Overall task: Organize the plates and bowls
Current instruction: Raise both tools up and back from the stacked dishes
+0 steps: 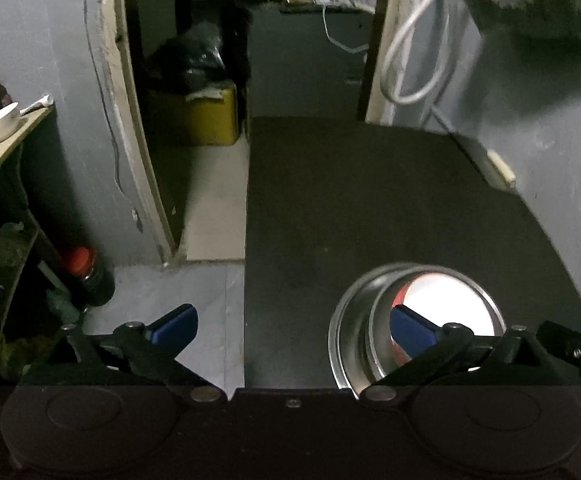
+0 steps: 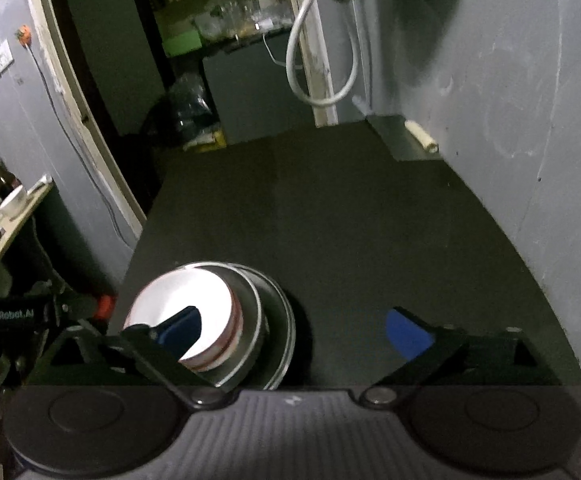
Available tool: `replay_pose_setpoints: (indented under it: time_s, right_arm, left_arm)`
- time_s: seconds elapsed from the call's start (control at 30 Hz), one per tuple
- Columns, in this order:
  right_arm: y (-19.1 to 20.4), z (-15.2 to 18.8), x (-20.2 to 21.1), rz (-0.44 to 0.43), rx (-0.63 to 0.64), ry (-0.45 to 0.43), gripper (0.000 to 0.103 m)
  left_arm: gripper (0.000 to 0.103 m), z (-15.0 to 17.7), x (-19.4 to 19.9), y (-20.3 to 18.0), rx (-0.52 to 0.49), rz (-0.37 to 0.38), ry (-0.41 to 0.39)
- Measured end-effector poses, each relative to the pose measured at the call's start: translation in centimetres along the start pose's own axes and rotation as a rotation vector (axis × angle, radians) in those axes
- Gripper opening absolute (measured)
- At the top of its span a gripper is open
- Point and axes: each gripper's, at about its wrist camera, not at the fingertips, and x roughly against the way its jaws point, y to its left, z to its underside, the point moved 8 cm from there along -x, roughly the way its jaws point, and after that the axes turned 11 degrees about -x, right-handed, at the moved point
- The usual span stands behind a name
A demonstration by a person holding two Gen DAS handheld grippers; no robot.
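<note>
Sitting near the tabletop's near edge, the nested stack of bowls and plates is flanked — left gripper and right gripper both spread wide, nothing held — the two about equally near.

My right gripper hangs over a dark table with its jaws spread wide and nothing between them. My left blue pad shows in front of a stack of dishes near the table's near left corner: a bright white plate with reddish edges sits on top, nested in a steel bowl, which sits in a wider steel bowl. My right blue pad is over bare tabletop. Another gripper, black with pale lettering, shows at the left edge. A white cable loops down the grey wall behind. A white cup stands on a shelf at left.
</note>
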Motion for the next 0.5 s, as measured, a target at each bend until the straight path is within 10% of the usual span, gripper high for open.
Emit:
replay_pose_setpoints:
  time_s: [0.5]
  right_arm:
    - [0.3,1.7,2.1,0.039,0.035,-0.068,0.103]
  left_arm:
    - [0.102,0.7,2.3,0.3,-0.039,0.057,-0.041]
